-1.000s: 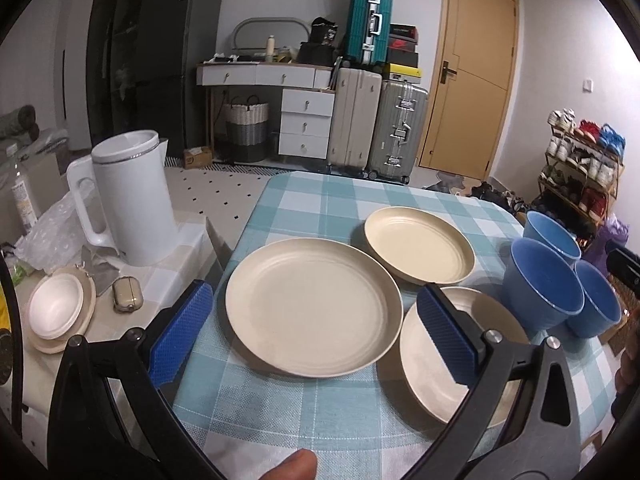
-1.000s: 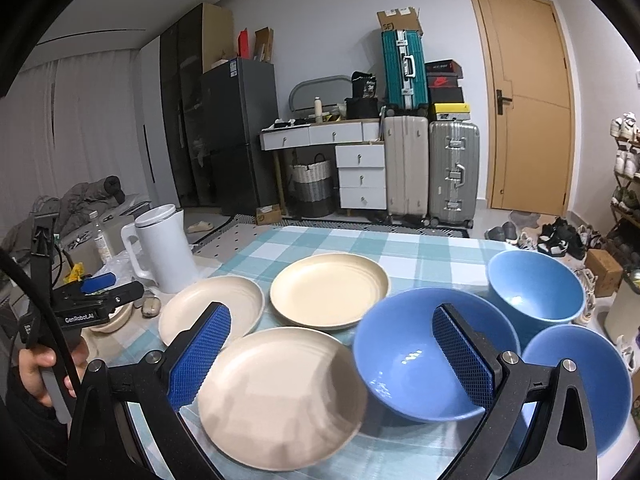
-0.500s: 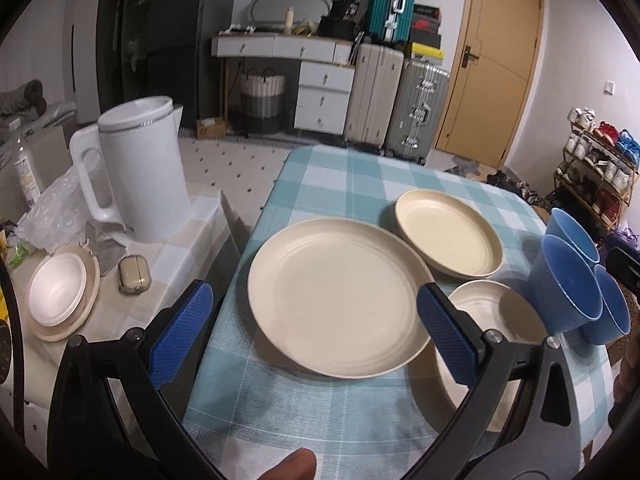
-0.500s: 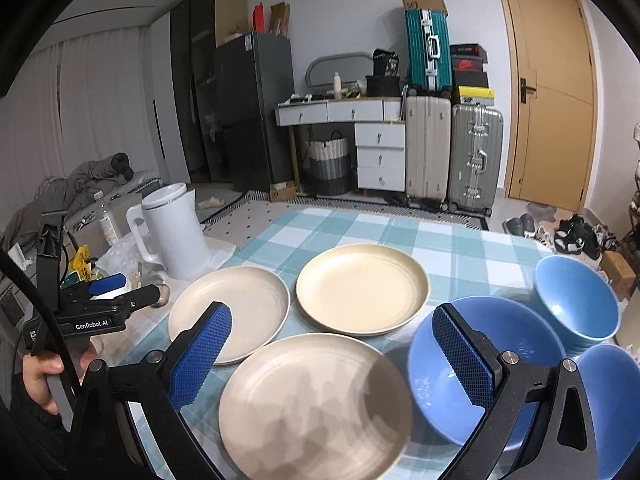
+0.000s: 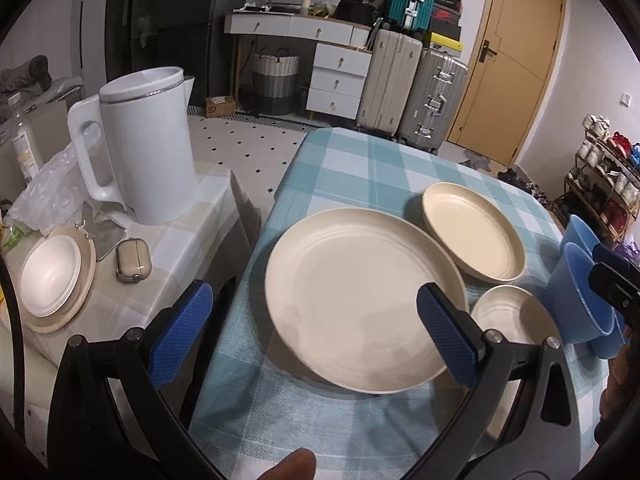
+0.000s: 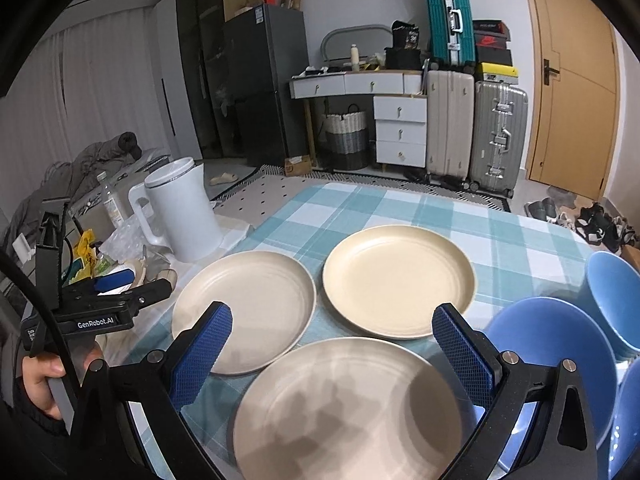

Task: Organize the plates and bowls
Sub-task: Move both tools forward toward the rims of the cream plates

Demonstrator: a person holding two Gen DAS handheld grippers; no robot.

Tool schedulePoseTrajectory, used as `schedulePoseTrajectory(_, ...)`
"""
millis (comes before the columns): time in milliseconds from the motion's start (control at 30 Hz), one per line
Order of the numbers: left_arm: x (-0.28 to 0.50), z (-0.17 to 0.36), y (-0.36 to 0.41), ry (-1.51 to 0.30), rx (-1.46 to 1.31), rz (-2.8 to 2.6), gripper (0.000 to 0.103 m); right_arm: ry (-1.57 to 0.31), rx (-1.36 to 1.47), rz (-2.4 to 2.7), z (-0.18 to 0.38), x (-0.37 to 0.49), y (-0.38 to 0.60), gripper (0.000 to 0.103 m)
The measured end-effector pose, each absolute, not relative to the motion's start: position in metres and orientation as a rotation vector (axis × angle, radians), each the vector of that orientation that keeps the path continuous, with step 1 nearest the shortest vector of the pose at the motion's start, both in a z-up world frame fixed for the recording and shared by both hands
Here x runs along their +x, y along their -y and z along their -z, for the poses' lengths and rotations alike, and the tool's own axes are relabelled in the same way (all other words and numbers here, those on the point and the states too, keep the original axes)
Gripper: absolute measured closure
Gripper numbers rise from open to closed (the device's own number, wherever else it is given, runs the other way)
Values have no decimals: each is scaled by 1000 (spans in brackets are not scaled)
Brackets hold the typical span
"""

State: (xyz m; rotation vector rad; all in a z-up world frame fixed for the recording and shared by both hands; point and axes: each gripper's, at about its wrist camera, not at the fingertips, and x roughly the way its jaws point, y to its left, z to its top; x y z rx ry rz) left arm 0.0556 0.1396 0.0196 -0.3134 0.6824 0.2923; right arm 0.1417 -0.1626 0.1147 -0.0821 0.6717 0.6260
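Left claw (image 5: pixel 312 332): I see my jaws spread wide apart, nothing between them; the blue pads (image 5: pixel 180 338) hang over the near edge of the table, framing the big plate.
Right claw (image 6: pixel 332 360): mine here is also wide apart and empty, poised above the nearest plate; from the left camera only its black tip (image 5: pixel 614 280) shows at the right edge, in front of the bowls.
Big plate (image 5: pixel 360 300): cream, flat on the checked cloth, directly ahead of the left claw; in the right view it is the left-hand plate (image 6: pixel 244 312).
Near plate (image 6: pixel 340 412): cream, under the right claw, closest to me, with shadows across it; the left view shows it partly hidden behind the right pad (image 5: pixel 516 320).
Far plate (image 6: pixel 400 280): a yellower cream, further back, just beside the other two (image 5: pixel 474 236).
Blue bowls (image 6: pixel 560 364): three at the right side of the table, close together; I cannot tell whether they touch.
Table (image 6: pixel 400 204): covered in a teal and white checked cloth.
Side table (image 5: pixel 180 240): to the left, lower, carrying a white kettle (image 5: pixel 148 144), a small white bowl (image 5: pixel 50 276) on a wooden disc, and a little beige case (image 5: pixel 133 262).
Hand (image 6: pixel 40 376): grips the left claw's handle at the far left of the right view.
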Motion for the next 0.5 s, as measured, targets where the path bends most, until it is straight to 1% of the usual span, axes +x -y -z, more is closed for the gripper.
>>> schedulePoseTrajectory(367, 75, 22, -165, -770, -360, -335, 1, -733, -105, -657, -90, 162, 126, 5)
schedulePoseTrajectory(433, 77, 26, -169, -781, -363, -344, 1, -752, -113, -665, -84, 166, 120, 6)
schedulePoseTrajectory(500, 78, 32, -173, -792, -375, -346, 1, -775, -124, -671, -75, 172, 113, 11)
